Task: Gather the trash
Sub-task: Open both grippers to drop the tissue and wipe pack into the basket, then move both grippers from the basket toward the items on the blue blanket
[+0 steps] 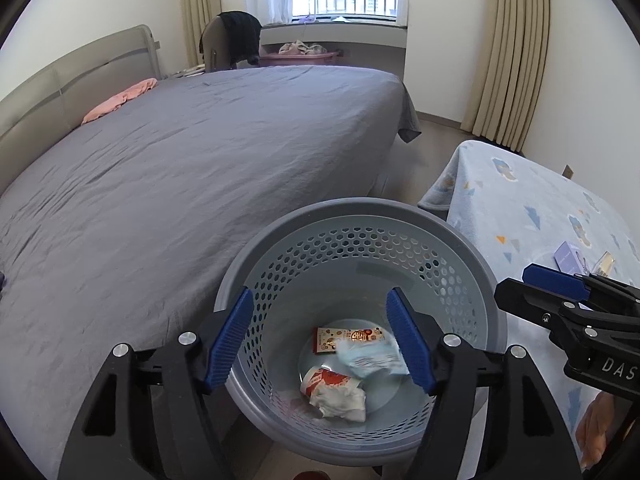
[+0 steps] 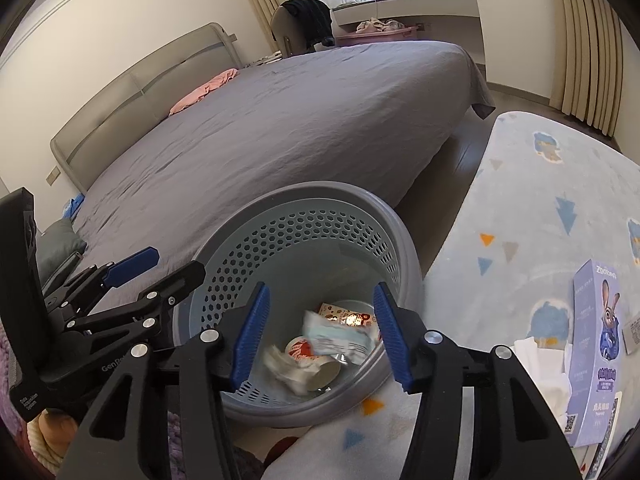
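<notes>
A grey-blue perforated wastebasket (image 1: 360, 208) (image 2: 312, 192) stands on the floor between the bed and a blanket-covered table. Inside lie a red-patterned wrapper (image 1: 348, 336) (image 2: 352, 316), a paper cup (image 1: 324, 378) (image 2: 320, 368), crumpled white tissue (image 1: 344, 400) (image 2: 280, 364) and a light blue packet (image 1: 368, 358) (image 2: 340, 336), which looks blurred. My left gripper (image 1: 320, 340) hangs open over the basket's mouth, nothing between its blue pads. My right gripper (image 2: 320, 332) is also open above the basket and holds nothing. Each gripper shows in the other's view, the right (image 1: 560, 292) and the left (image 2: 140, 276).
A large bed with a grey cover (image 1: 200, 160) fills the left, with a pink cloth (image 1: 120, 100) near the headboard. On the blue-blanketed table (image 2: 540, 200) at right lie a purple carton (image 2: 596, 340) and white tissue (image 2: 536, 360). A chair (image 1: 224, 44) stands by the window.
</notes>
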The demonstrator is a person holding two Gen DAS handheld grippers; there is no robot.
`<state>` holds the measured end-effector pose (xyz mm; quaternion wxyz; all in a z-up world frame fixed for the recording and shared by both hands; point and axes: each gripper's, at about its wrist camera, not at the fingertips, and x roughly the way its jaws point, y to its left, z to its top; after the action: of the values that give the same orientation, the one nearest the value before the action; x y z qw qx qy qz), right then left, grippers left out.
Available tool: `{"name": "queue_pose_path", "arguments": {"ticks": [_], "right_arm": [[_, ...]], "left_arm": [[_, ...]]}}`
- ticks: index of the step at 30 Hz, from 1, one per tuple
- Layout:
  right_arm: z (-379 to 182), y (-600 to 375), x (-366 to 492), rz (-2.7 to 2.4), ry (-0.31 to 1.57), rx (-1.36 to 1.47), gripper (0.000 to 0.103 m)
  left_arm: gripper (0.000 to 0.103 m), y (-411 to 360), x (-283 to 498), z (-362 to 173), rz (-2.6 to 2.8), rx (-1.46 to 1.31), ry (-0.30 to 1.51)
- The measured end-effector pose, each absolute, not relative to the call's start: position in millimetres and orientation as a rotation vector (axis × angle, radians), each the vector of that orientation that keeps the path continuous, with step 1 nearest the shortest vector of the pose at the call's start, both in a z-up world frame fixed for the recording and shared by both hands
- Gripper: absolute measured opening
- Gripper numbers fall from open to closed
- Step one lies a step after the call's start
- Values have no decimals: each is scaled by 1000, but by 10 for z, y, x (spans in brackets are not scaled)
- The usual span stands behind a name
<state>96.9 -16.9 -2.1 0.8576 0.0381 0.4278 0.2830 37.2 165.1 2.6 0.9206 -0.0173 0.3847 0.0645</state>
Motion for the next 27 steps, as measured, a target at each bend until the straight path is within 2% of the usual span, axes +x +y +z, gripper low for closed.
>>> {"name": "queue_pose_path", "arguments": {"ticks": [7,14,27], "right_arm": [[-15,-182,962,585,895,85,52],[-18,-186,951,577,896,88,52],[-9,-239,875,551,884,82,58]], "left_arm": [[75,1671,378,18,150,-40,791],[85,1684,369,17,171,-40,781],[95,1719,334,50,188,-38,764]]}}
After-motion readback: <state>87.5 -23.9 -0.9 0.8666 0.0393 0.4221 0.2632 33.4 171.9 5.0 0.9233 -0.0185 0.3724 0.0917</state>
